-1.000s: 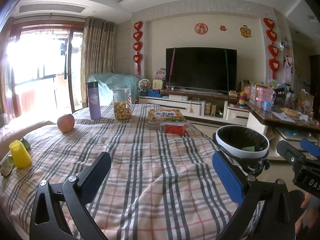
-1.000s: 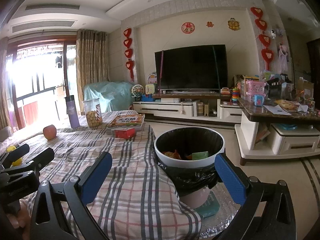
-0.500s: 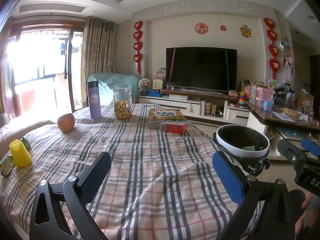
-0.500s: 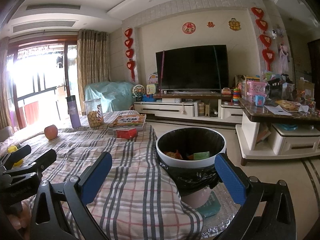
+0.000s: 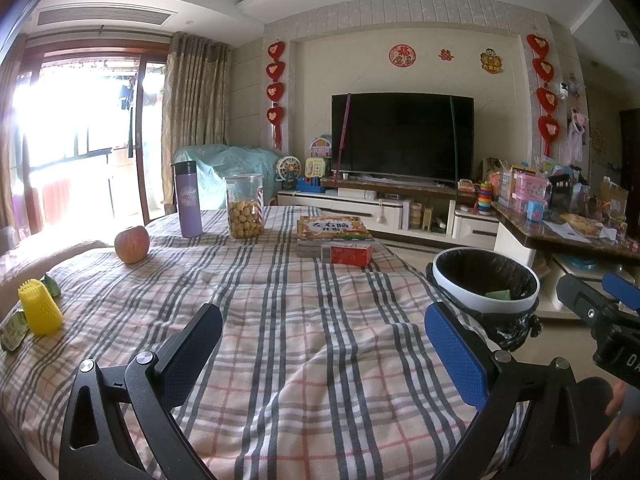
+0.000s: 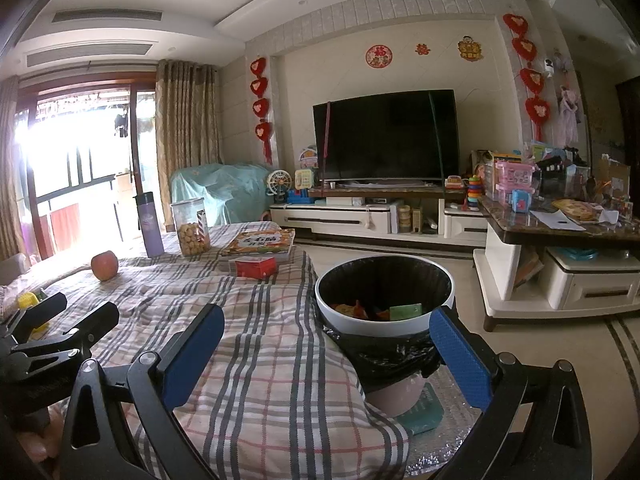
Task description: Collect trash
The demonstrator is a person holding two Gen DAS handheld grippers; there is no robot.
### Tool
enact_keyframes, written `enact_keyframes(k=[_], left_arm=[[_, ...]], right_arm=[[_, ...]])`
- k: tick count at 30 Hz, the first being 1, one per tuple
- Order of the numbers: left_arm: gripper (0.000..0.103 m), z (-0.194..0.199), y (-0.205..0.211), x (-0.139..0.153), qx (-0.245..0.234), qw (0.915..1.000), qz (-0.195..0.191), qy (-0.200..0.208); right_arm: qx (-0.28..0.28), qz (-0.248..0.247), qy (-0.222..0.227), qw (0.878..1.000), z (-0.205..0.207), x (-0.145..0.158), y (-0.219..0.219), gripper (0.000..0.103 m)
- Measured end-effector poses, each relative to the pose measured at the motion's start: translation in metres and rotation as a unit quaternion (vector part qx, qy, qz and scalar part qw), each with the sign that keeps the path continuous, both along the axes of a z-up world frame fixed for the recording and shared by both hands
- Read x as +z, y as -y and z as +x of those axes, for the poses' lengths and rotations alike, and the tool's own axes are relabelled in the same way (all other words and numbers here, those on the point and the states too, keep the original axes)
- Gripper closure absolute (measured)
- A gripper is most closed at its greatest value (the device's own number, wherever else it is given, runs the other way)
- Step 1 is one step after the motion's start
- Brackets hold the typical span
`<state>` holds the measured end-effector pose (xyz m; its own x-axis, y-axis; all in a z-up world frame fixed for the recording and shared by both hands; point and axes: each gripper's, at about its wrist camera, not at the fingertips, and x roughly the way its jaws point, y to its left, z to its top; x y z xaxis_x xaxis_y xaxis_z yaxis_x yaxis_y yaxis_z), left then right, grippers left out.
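Both claws, left gripper [image 5: 323, 350] and right gripper [image 6: 326, 350], are wide open, holding nothing. Right one is near the trash bin [image 6: 384, 322]; yellow cup [image 5: 40, 309] sits far left.

Both wrist views face the TV [image 5: 402, 136] wall across the table [image 5: 280, 320]; both show the bin [image 6: 384, 320].

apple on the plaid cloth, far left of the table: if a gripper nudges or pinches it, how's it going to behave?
The apple is round and sits free on soft, wrinkled cloth, so a nudge would likely roll it, perhaps unevenly. Its skin looks smooth and curved, so flat finger pads may slip unless centred. It is probably firm and fairly heavy for its size.
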<state>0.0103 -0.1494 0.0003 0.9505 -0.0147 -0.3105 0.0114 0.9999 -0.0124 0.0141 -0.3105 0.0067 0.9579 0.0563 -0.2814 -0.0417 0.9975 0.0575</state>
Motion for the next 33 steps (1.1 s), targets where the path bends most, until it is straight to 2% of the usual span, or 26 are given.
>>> enact_keyframes(k=[20,33], left_arm=[[0.001,0.003,-0.003,-0.006,-0.005,1.0,-0.001,-0.006],[0.001,0.016,-0.017,-0.003,-0.01,0.9997,-0.013,-0.02]], right_arm=[[0.004,0.009,-0.008,1.0,0.001,-0.001,-0.008,0.0],[0.015,0.026,-0.031,0.999,0.015,-0.002,-0.006,0.0]])
